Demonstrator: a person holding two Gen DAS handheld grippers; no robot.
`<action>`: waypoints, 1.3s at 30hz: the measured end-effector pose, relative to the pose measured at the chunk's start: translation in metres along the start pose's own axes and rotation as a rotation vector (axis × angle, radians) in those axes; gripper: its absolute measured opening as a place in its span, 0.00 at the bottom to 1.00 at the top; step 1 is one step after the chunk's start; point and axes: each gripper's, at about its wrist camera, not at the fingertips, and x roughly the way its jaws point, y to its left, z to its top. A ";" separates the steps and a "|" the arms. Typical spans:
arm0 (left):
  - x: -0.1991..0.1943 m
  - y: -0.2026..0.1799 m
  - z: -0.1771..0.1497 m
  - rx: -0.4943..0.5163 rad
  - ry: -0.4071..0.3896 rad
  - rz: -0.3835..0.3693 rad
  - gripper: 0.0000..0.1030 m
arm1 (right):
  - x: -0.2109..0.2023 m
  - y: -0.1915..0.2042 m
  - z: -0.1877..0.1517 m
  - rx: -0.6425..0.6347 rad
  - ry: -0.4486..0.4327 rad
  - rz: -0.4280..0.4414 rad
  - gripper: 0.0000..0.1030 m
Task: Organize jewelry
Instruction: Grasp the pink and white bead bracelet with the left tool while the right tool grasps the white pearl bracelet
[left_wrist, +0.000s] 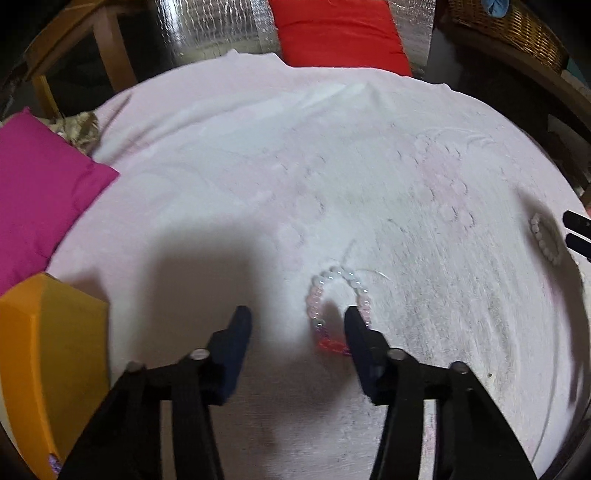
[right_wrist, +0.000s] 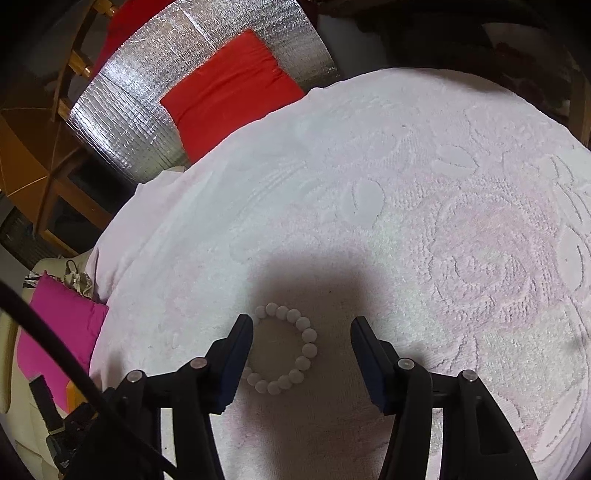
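Your left gripper (left_wrist: 297, 317) sits lowest in its view, its dark jaws parted over the towel with nothing pinched between them. One jaw covers part of the multicoloured bracelet (left_wrist: 325, 301), so you cannot tell whether it touches the beads. That bracelet is a ring of small round glossy beads, clear and whitish on the far side, pale pink along the sides, then violet and bright red nearest you. It lies flat, mostly in the gap between the jaws, with a thin clear thread trailing from its far side.

Your right gripper (right_wrist: 302, 325) is also open and grips nothing. The white bracelet (right_wrist: 291, 349) lies flat in its gap: a loop of matte, chalky round beads, all about the same size. Its left side disappears behind the left jaw, and its right side stands clear of the right jaw. From the left wrist view, the same white loop shows far off at the right edge, just beside two dark finger ends.

Both pieces rest on a pale pink towel (right_wrist: 461, 229) of looped terry pile, with raised rose and leaf patterns. An orange box (left_wrist: 44, 354) with smooth faces sits at the towel's left edge. Beyond it lies a magenta cushion (left_wrist: 40, 192). Farther back you see a red cushion (right_wrist: 229, 88) on crinkled silver foil matting (right_wrist: 129, 110), wooden chair legs (left_wrist: 110, 48) and a woven wicker basket (left_wrist: 517, 29).
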 end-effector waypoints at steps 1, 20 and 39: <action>0.001 0.000 0.000 -0.003 0.002 -0.012 0.47 | 0.001 0.000 0.000 0.001 0.001 0.000 0.56; 0.013 -0.009 0.003 0.029 -0.021 -0.068 0.08 | 0.023 0.015 -0.001 -0.122 -0.010 -0.110 0.43; -0.013 -0.004 0.012 -0.016 -0.090 -0.122 0.07 | -0.006 0.053 -0.018 -0.359 -0.157 -0.184 0.10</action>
